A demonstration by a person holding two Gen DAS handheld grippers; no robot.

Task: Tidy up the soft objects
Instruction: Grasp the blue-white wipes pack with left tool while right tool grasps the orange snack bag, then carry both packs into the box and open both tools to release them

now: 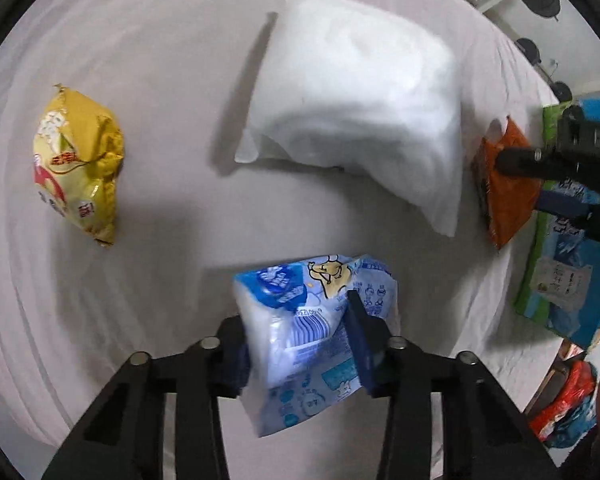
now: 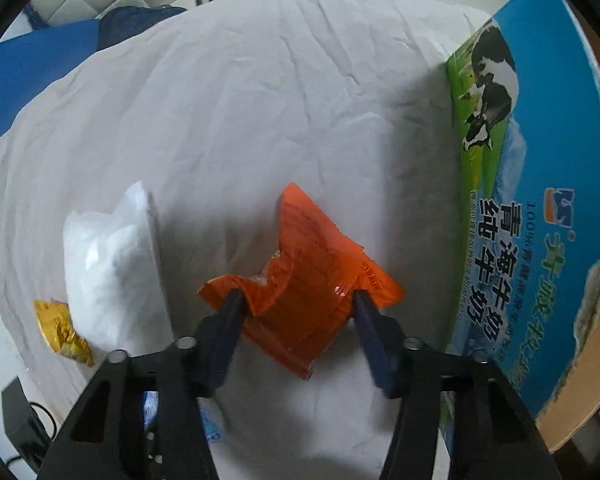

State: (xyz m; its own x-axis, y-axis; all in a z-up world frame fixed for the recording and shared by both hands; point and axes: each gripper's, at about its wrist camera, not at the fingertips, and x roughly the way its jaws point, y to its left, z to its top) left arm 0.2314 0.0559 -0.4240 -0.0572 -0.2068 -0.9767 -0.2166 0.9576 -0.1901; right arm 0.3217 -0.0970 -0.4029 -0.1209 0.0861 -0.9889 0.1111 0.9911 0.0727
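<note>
My left gripper (image 1: pixel 300 312) is shut on a blue and white tissue pack (image 1: pixel 312 320) and holds it above the white sheet (image 1: pixel 160 140). My right gripper (image 2: pixel 298 300) is shut on a crumpled orange snack bag (image 2: pixel 312 280), which also shows in the left wrist view (image 1: pixel 508 192) at the right, beside the right gripper (image 1: pixel 512 160). A white pillow (image 1: pixel 356 108) lies in the middle of the sheet; it also shows in the right wrist view (image 2: pixel 112 268). A yellow snack bag (image 1: pixel 80 164) lies at the left, and shows in the right wrist view (image 2: pixel 62 332).
A blue and green milk carton box (image 2: pixel 536 200) stands open at the sheet's right edge, also in the left wrist view (image 1: pixel 568 272). A red and blue bag (image 1: pixel 568 404) lies beyond the edge. A blue surface (image 2: pixel 32 68) lies at the far left.
</note>
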